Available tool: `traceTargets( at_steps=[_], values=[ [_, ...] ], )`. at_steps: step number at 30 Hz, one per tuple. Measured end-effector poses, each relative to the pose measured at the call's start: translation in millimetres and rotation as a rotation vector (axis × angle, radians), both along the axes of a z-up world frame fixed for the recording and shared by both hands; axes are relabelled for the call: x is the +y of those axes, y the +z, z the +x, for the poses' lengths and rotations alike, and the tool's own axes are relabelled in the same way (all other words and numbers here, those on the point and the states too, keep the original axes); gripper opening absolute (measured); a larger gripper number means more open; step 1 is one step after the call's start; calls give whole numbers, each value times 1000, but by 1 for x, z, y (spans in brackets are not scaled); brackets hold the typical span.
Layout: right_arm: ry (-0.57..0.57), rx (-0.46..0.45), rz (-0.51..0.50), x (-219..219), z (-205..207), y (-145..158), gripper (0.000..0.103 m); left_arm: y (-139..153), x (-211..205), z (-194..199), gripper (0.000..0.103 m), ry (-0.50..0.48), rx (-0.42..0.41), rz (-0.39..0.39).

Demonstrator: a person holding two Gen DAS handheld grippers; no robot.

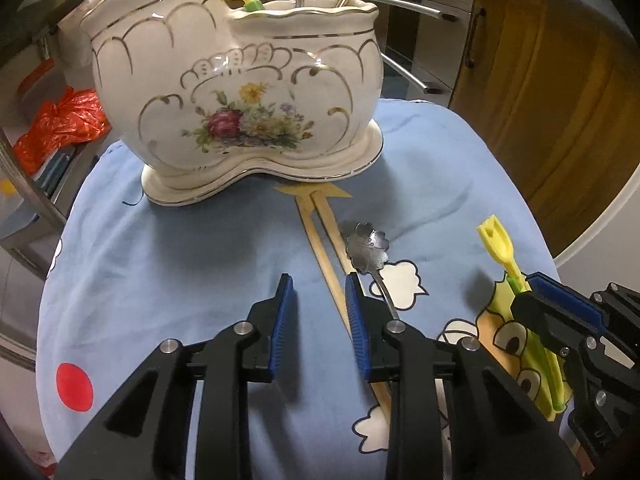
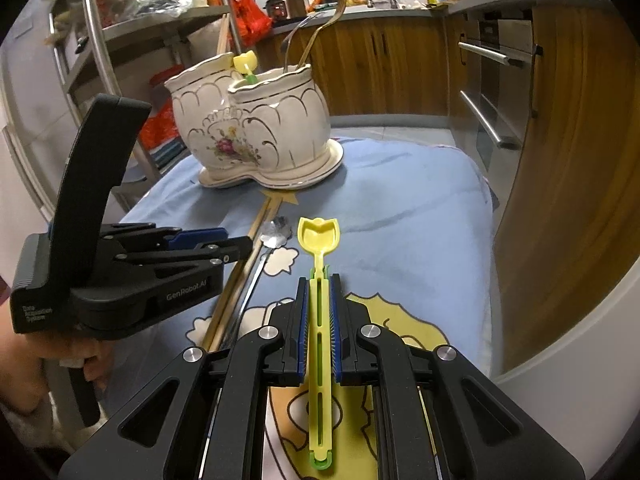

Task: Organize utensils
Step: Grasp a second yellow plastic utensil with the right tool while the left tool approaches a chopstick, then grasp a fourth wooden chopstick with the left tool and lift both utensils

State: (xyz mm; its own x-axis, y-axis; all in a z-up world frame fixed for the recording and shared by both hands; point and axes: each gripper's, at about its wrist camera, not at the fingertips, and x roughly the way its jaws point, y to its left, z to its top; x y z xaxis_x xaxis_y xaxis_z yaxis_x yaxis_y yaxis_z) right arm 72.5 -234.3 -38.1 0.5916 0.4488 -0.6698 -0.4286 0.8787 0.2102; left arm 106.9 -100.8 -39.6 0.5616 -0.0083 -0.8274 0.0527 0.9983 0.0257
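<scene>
Transfer was in hand: right gripper (image 2: 319,316) clamped the yellow spoon (image 2: 319,280); left gripper (image 1: 319,312) gaped empty. Next: lift to the ceramic holder (image 2: 260,128).

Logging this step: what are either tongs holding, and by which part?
Right tongs grip the yellow plastic spoon by its handle; left tongs are open, empty.

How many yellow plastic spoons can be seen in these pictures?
2. One yellow spoon is clamped in the right gripper over the blue cloth. The other yellow spoon stands in the ceramic holder. More may be hidden inside it.
</scene>
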Motion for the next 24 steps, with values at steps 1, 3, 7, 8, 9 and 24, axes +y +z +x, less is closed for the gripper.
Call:
traceTargets(
  at_steps=[1, 3, 7, 8, 9, 24],
  values=[
    [1, 0, 1, 0, 0, 0, 10, -1, -1, 0, 27, 2, 18, -12],
    [5, -2, 5, 0, 0, 0, 10, -1, -6, -1, 27, 3, 17, -1],
    [6, -1, 12, -1, -1, 0, 10, -1, -6, 7, 25, -4, 21, 0],
    [6, -1, 13, -1, -1, 0, 10, 0, -6, 9, 22, -15, 19, 3],
    [5, -1, 13, -1, -1, 0, 10, -3, -9, 13, 13, -26, 17, 12],
    [51, 92, -78, 15, 1, -13, 10, 3, 11, -12, 7, -219, 84, 39]
  ],
)
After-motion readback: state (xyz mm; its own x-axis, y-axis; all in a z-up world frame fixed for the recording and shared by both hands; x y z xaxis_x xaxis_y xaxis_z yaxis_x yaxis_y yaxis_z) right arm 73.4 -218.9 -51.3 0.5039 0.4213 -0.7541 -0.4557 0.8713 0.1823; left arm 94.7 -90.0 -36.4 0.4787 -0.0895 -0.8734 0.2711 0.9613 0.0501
